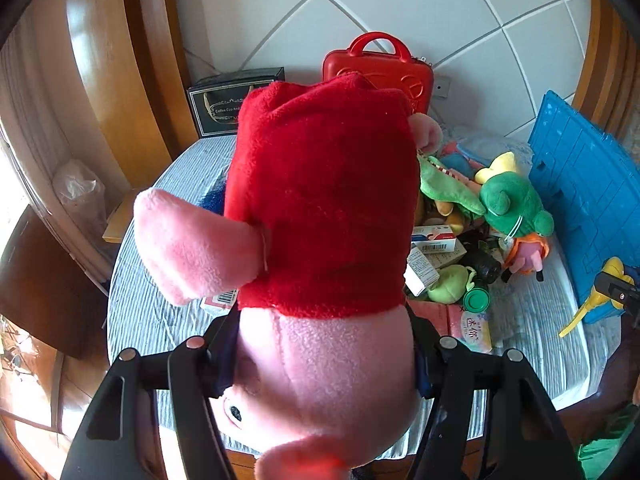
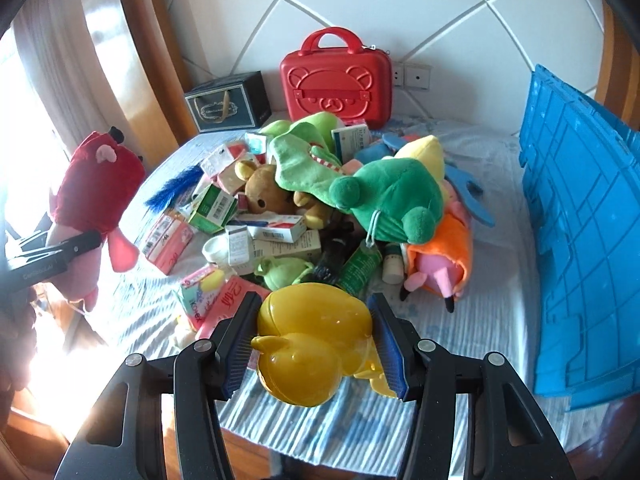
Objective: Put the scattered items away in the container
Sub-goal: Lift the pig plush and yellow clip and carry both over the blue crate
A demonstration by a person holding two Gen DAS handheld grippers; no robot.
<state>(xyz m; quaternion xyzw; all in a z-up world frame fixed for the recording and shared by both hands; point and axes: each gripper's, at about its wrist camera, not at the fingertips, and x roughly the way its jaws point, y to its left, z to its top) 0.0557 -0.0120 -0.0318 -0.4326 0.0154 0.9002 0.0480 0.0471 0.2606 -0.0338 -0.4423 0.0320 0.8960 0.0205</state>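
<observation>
My left gripper (image 1: 320,354) is shut on a pink pig plush in a red dress (image 1: 320,208), which hangs upside down and fills most of the left wrist view. The same pig plush (image 2: 94,184) shows at the left of the right wrist view, above the table edge. My right gripper (image 2: 314,336) is shut on a yellow plastic duck-shaped toy (image 2: 308,340), held above the striped cloth. A blue plastic crate (image 2: 580,232) stands at the right. A pile of plush toys and small boxes (image 2: 304,204) covers the middle of the table.
A red bear-face case (image 2: 336,80) and a dark gift box (image 2: 226,106) stand at the back against the tiled wall. A green frog plush (image 2: 392,200), a brown bear plush (image 2: 264,192) and an orange-wrapped pig (image 2: 440,264) lie in the pile. Wooden frames run along the left.
</observation>
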